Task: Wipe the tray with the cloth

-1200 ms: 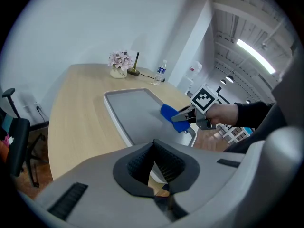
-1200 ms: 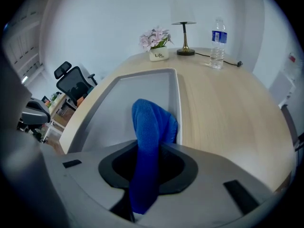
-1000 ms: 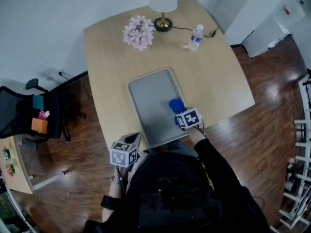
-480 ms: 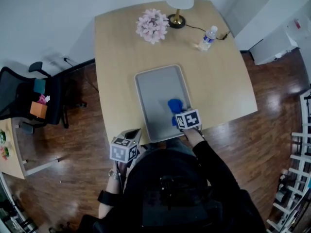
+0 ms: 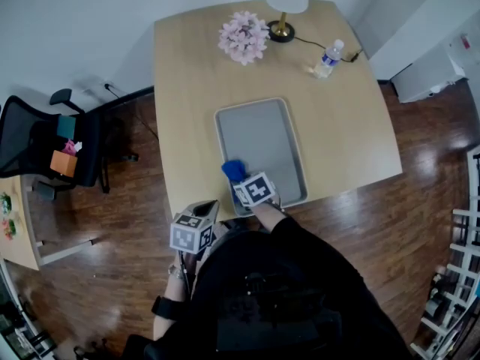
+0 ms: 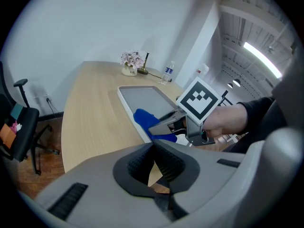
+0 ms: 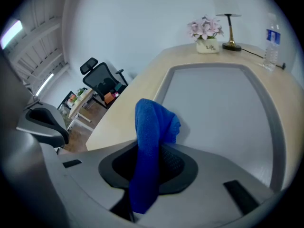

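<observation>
Little crowds me here. A pot of pink flowers (image 5: 244,36), a lamp (image 5: 282,28) with its cord, and a water bottle (image 5: 328,57) stand at the far end of the table (image 5: 187,88), well apart from the tray (image 5: 259,133). Nothing lies between them and me.

My right claw (image 5: 241,182) is clenched on the blue cloth (image 5: 233,169). In the right gripper view the cloth (image 7: 152,137) runs up between the pads and flops over at the top. It sits at the tray's near left corner, right at the rim, with the grey bed of the tray (image 7: 223,108) bare beyond it.

My left claw (image 5: 204,214) is squeezed shut on nothing. In the left gripper view its pads (image 6: 164,163) meet at the tip. It hangs by the table's near edge, left of the tray and not touching it, just beside my other claw.

The table is pale wood with rounded corners, on a dark, glossy wooden floor (image 5: 375,223). White walls close in behind it. A black office chair (image 5: 45,145) with small coloured things on its seat stands off to the left, clear of the table.

The tray lies lengthwise — its short near rim is close to the table's near edge. There is open wood on both its long sides and beyond its far rim.
</observation>
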A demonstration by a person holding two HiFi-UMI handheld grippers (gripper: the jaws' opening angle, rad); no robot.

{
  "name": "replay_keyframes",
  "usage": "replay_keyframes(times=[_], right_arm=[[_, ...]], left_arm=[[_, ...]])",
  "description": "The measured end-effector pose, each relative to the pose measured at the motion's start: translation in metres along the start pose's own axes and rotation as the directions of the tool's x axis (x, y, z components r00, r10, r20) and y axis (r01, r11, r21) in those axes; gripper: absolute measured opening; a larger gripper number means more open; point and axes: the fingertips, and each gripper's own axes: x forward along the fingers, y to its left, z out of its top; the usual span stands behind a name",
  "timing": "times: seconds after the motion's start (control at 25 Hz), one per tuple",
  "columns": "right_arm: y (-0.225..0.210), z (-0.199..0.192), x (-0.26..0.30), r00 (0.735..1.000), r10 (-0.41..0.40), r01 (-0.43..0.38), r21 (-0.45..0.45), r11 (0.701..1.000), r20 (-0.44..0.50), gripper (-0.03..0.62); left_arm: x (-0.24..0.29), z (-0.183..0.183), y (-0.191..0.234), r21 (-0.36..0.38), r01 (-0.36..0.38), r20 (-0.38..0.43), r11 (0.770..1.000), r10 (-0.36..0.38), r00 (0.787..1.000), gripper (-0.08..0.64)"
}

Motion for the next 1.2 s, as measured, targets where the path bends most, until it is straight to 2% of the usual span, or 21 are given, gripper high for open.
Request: replay_keyframes(times=[0.12, 0.24, 0.4, 0.64, 0.8, 0.96, 1.04, 1.2], right_arm=[[0.005, -0.002, 0.006, 1.000, -0.019, 0.019, -0.029, 0.999, -0.020, 0.098], [0.005, -0.004, 0.007, 1.000, -0.006, 0.006, -0.015, 1.000, -0.029, 0.098], [0.003, -0.002, -0.010, 1.000, 0.010, -0.009, -0.010, 1.000, 0.007, 0.098], [-0.055, -0.017, -0.075, 0.991, -0.110, 0.108, 0.028, 0.994, 0.075, 0.098], [-0.102, -0.054, -0.104, 0.978, -0.201, 0.197, 0.079, 0.977, 0.048, 0.098], [-0.132, -0.086, -0.111, 0.956, -0.292, 0.292, 0.043, 0.955, -0.004, 0.098], [-0.139, -0.098, -0.111, 0.950, -0.313, 0.313, 0.042, 0.949, -0.013, 0.100], [-0.144, -0.098, -0.112, 0.946, -0.325, 0.325, 0.070, 0.943, 0.002, 0.098]], left_arm=[[-0.005, -0.004, 0.005, -0.008, -0.010, 0.001, 1.000, 0.010, 1.000, 0.002], [-0.007, -0.006, 0.007, -0.001, -0.012, -0.008, 1.000, 0.012, 1.000, 0.002], [-0.007, -0.002, 0.003, 0.010, -0.006, 0.001, 1.000, 0.006, 1.000, 0.002], [0.002, 0.006, -0.002, 0.036, 0.021, -0.004, 0.999, -0.021, 1.000, 0.002], [0.008, 0.008, -0.009, 0.051, 0.044, -0.007, 0.998, -0.044, 0.999, 0.002], [0.011, 0.010, -0.011, 0.060, 0.054, -0.008, 0.997, -0.053, 0.999, 0.002], [0.010, 0.010, -0.010, 0.058, 0.051, -0.008, 0.997, -0.050, 0.999, 0.002], [0.008, 0.008, -0.005, 0.047, 0.038, -0.007, 0.998, -0.038, 0.999, 0.002]])
